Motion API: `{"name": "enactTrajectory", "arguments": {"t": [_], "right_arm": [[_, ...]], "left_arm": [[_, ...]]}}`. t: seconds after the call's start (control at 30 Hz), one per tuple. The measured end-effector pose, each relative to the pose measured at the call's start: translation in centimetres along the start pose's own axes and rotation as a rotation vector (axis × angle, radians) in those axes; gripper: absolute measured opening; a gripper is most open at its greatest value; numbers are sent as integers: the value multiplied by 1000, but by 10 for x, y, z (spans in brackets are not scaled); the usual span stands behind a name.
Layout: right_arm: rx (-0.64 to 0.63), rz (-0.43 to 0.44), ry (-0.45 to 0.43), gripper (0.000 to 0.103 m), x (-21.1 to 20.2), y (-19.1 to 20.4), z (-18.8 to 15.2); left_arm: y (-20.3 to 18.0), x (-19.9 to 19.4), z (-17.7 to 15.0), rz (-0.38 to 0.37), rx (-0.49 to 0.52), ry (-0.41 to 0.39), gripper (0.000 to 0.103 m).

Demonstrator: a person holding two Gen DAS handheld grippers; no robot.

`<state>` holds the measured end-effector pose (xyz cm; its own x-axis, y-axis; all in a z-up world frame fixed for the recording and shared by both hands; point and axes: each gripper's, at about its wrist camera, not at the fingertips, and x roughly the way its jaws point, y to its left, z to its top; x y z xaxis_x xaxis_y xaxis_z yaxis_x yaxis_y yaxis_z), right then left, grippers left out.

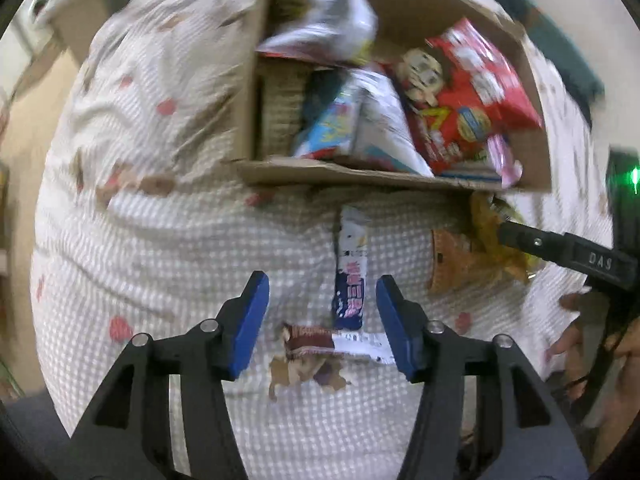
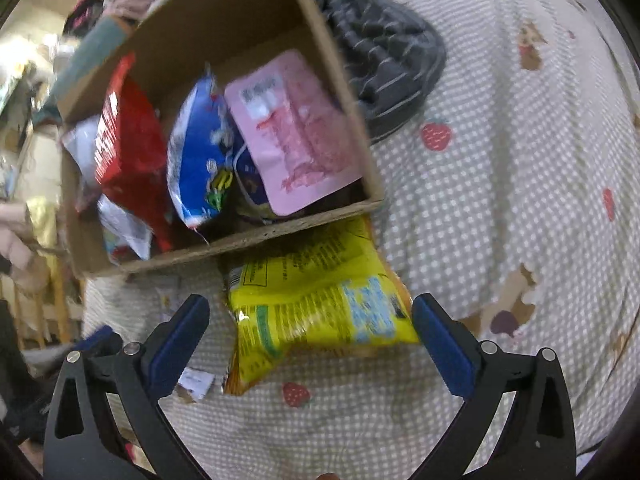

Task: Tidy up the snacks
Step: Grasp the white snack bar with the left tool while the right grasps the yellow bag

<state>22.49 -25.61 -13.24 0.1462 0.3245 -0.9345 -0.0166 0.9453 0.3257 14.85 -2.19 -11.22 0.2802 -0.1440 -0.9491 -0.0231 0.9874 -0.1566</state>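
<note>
Two grippers are in your hands, both over a bed cover (image 1: 160,240) printed with white checks and strawberries.

Start at the left. Your left gripper (image 1: 322,300) has its jaws spread wide, holding nothing. Between its blue fingers (image 1: 250,320), lying on the cover, is a long blue-and-white snack bar (image 1: 351,276) pointing away from you. Just nearer you, a brown-and-white wrapped bar (image 1: 332,342) lies crosswise, its right end close to the right-hand finger; whether it touches the finger is unclear.

Beyond them sits the cardboard box (image 1: 360,172), open at the top. In it you have a white-and-blue bag (image 1: 360,120), a red packet (image 1: 464,96) with a cartoon face, and a blurred white bag (image 1: 324,12) towards the far side.

To the right of the long bar, an orange packet (image 1: 452,264) lies by the box's near corner, with a yellow bag (image 1: 496,236) over it. One finger of your right gripper reaches that yellow bag in the left wrist view.

Your right gripper (image 2: 310,332) is also released, jaws wide apart. The yellow bag (image 2: 320,300) lies between them on the cover, just below the box's (image 2: 224,248) near wall. That box shows a red packet (image 2: 128,140), a blue bag (image 2: 200,152) and a pink pouch (image 2: 292,132). A dark striped cloth (image 2: 384,52) lies against the box's right side.
</note>
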Motion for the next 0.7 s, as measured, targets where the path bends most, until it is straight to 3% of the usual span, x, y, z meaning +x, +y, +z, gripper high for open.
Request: {"name": "enactTrajectory", "arguments": {"t": [0.13, 0.2, 0.23, 0.27, 0.3, 0.47, 0.7], "right_arm": [[-39, -22, 41, 103, 15, 7, -2], [-61, -14, 60, 102, 19, 12, -5], [-80, -23, 65, 97, 20, 15, -7], [-96, -28, 68, 84, 20, 16, -8], [-107, -32, 72, 82, 21, 18, -9], [-123, -33, 44, 69, 13, 22, -15], [-166, 6, 10, 61, -16, 21, -27]], "left_arm": [[-17, 26, 2, 14, 71, 28, 51], [-25, 36, 2, 23, 116, 21, 36], [-30, 43, 3, 37, 148, 30, 36], [-32, 47, 3, 54, 164, 35, 36], [-32, 53, 4, 77, 167, 36, 35], [-23, 67, 12, 49, 106, 50, 14], [-7, 44, 15, -47, 16, 0, 13]]}}
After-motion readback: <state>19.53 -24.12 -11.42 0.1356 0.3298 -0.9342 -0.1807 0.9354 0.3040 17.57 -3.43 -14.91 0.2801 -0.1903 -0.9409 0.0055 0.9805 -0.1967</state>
